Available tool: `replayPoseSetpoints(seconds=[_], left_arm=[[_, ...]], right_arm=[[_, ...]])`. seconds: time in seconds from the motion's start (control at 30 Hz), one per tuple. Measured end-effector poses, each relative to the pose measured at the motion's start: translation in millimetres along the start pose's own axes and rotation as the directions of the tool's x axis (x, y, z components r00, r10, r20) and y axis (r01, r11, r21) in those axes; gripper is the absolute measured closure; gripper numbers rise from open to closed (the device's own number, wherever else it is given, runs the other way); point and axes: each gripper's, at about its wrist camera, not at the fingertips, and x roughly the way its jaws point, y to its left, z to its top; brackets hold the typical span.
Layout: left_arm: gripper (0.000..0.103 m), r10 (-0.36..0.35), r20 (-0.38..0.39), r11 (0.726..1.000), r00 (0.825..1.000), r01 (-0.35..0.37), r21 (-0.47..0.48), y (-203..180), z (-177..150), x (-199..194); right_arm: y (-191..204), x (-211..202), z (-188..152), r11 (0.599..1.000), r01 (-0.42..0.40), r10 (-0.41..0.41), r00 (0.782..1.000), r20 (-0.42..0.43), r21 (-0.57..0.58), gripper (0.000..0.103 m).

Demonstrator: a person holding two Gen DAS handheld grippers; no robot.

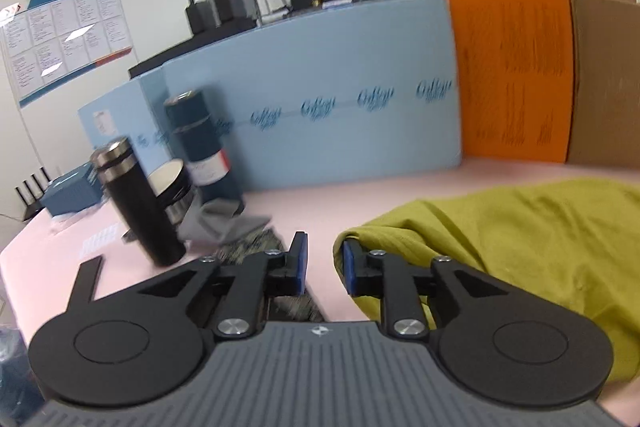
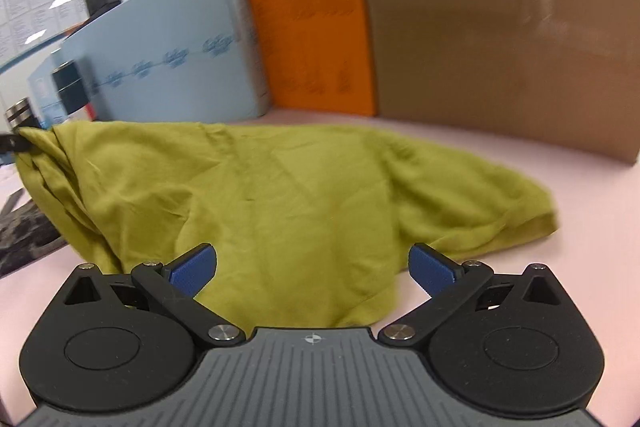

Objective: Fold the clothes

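Olive-green garment [image 2: 280, 203] lies bunched on pink worktop [image 2: 520, 267], before blue, orange, brown boards. My left gripper [image 1: 323, 263]: jaws parted, right finger against garment edge, nothing grasped. My right gripper [image 2: 312, 267]: jaws spread wide over near hem. Black flask [image 1: 136, 203] stands left.

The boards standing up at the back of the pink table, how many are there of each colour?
Light blue board: 1
Orange board: 1
Brown cardboard board: 1
Total: 3

Black linkage arms, blue-padded jaws
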Motion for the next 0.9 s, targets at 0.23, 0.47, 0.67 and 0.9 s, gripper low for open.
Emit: replayPoseSetpoints(seconds=[0.23,0.47,0.67,0.9], left_arm=[[0.075,0.035,-0.07,0.999,0.997,-0.034,0.019,8.4,-42.2,-7.0],[0.075,0.004,-0.025,0.998,1.0,-0.003,0.057,5.7,-31.8,-10.8],[0.09,-0.048,0.02,0.994,0.999,0.046,0.103,-12.6,-20.4,-15.9],[0.091,-0.169,0.17,0.985,0.971,0.16,0.062,-8.1,12.2,-57.4]], right_arm=[[3.2,30.7,-3.8,0.998,-0.04,0.047,0.99,-0.13,0.055,0.039],[-13.4,12.3,54.2,0.967,-0.188,0.191,0.982,-0.002,0.172,0.091],[-17.8,-66.2,142.3,0.936,-0.324,0.274,0.915,0.296,0.134,0.091],[-33.3,-164.8,203.6,0.904,-0.423,0.307,0.749,0.587,0.067,0.091]])
